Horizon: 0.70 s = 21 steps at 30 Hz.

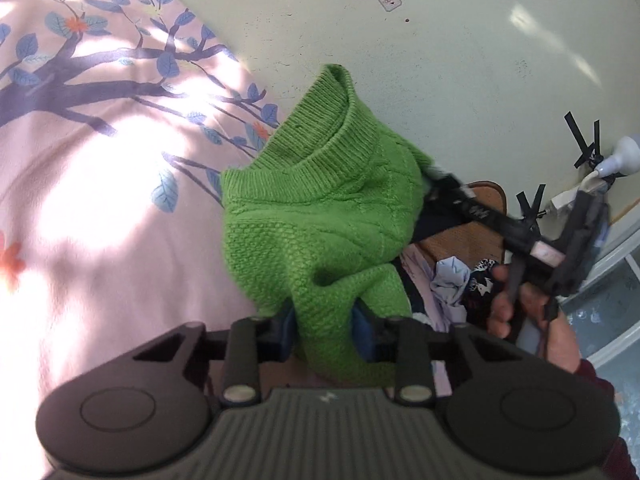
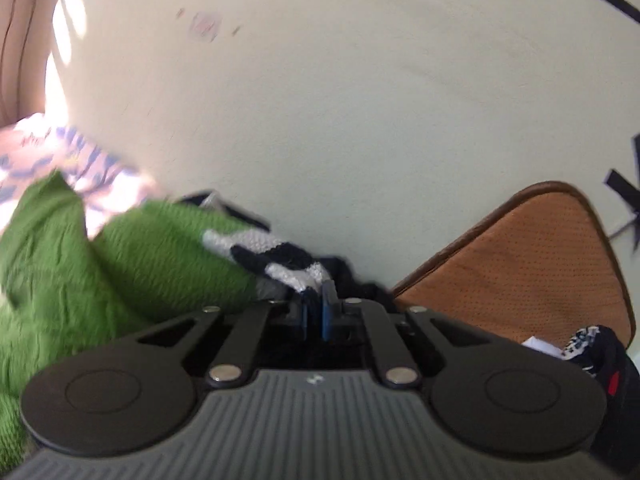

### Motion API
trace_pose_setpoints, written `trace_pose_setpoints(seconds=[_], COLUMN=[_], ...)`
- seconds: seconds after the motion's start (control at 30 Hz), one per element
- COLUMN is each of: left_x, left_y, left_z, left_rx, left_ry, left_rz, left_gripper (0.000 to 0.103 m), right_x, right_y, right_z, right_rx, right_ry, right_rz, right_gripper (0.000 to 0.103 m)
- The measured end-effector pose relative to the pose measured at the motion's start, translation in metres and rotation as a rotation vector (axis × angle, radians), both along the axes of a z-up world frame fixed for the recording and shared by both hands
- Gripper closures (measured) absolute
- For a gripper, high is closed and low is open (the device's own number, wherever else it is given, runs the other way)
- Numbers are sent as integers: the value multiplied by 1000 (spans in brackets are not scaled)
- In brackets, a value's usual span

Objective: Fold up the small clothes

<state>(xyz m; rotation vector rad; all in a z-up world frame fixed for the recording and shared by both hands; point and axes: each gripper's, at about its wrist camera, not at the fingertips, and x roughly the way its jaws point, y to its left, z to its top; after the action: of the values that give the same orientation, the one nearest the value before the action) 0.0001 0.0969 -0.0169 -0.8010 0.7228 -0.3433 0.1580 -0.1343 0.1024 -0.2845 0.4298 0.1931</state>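
A green knitted sweater [image 1: 320,216] hangs bunched in the air above the pink floral bedspread [image 1: 100,184]. My left gripper [image 1: 326,326] is shut on a lower fold of it. In the left wrist view my right gripper [image 1: 434,176] reaches in from the right and meets the sweater's upper right edge. In the right wrist view its jaws [image 2: 316,312] are nearly closed on a black-and-white knitted piece [image 2: 276,256], with the green sweater [image 2: 120,264] bunched just to the left.
A cream wall [image 1: 440,40] stands behind. A brown chair seat [image 2: 520,260] at the right holds a pile of other clothes [image 1: 452,280]. A white bulb and black tape [image 1: 592,152] are on the wall at far right.
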Motion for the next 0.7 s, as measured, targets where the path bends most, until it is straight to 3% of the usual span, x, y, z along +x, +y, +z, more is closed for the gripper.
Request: trace_pose_setpoints(seconds=[0.07,0.2,0.3,0.37,0.53,0.7], left_x=[-2,-28,-44,-54,-103,-141], left_y=[0,1,3,6,35,45], left_z=[3,34,54,73,169,273], left_rx=[12,142,206,226,321,416], left_ry=[-24,-203,-304,-360,-672,-902], left_rz=[8,126,197,228,395,468], left_gripper=[82,83,84,84,85,85], right_x=[-24,-87,-132,-155,-218,-265], right_y=[-14,-26,-42,-42,-60,-80], right_z=[32,100,154,181,242,292], right_rx=[64,18,56,21,11,107], right_ry=[-116,-397,-530,-622,-786,-869], right_rz=[-4,-19,-9,-14,-7,4], right_gripper=[94,97,97,97,97,97])
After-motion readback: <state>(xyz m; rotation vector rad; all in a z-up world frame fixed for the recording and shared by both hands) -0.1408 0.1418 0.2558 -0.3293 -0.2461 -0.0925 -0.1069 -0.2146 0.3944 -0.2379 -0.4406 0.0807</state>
